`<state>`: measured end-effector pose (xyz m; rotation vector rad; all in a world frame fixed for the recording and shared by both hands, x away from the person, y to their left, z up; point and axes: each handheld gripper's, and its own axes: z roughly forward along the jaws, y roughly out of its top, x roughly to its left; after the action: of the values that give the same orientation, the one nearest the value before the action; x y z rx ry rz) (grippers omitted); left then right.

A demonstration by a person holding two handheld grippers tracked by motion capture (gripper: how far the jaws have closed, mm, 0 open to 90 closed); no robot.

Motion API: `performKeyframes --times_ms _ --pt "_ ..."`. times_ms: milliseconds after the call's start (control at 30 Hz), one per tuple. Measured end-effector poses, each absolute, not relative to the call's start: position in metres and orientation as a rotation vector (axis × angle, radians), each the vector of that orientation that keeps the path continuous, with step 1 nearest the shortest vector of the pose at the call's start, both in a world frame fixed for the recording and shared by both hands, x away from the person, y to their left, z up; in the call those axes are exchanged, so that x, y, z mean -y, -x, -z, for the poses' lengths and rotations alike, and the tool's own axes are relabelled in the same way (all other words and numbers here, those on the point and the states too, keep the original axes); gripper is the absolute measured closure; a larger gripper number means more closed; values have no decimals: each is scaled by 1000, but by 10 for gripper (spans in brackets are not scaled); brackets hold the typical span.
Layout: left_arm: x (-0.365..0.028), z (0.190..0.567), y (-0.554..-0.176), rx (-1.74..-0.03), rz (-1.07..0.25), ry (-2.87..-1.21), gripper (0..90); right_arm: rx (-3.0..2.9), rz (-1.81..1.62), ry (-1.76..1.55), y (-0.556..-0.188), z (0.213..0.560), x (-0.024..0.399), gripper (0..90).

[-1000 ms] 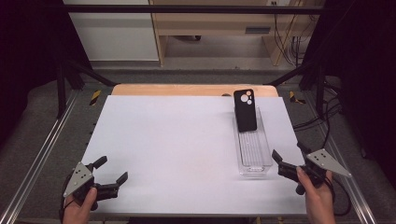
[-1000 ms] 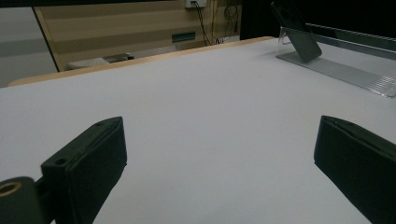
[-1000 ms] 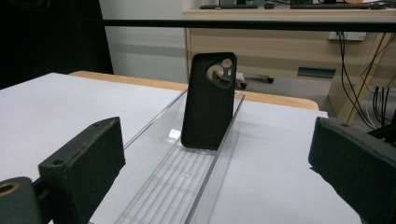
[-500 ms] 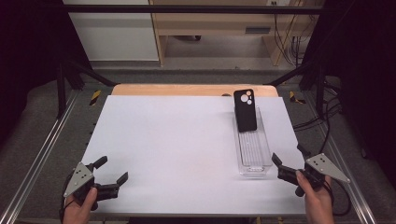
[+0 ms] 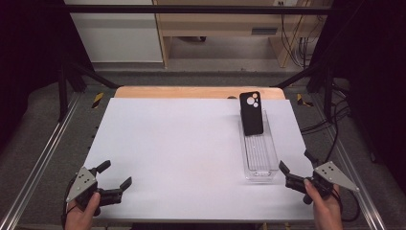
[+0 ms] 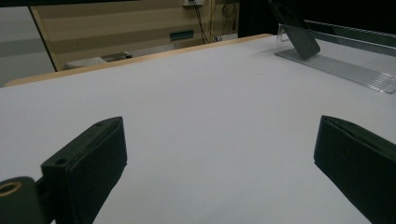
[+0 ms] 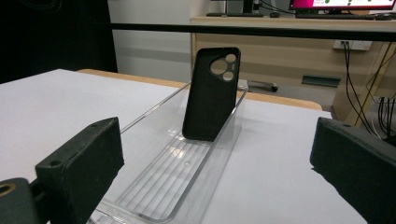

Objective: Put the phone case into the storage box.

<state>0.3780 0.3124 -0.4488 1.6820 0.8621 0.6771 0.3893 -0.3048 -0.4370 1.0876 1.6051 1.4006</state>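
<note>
The black phone case (image 7: 211, 95) is propped upright against the far end of a clear ribbed tray (image 7: 184, 179), straight ahead of the spread jaws of the right gripper (image 5: 293, 168). Nothing is held. The left gripper (image 5: 115, 176), jaws likewise spread and empty, is seen well apart from the tray, with bare white table (image 5: 177, 143) before its fingers. If the case were nudged rather than pinched, it could be tipped flat, or the light tray pushed along. Little room is left beside the right fingers before the table's edge; ample room lies between the grippers.
</note>
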Motion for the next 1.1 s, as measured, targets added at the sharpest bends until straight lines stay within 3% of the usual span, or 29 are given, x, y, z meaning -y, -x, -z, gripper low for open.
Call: performKeyframes --times_ms 1100 --pt "-317 449 -378 -845 -689 -1681 30 -1784 -1459 -915 -397 449 268 28"
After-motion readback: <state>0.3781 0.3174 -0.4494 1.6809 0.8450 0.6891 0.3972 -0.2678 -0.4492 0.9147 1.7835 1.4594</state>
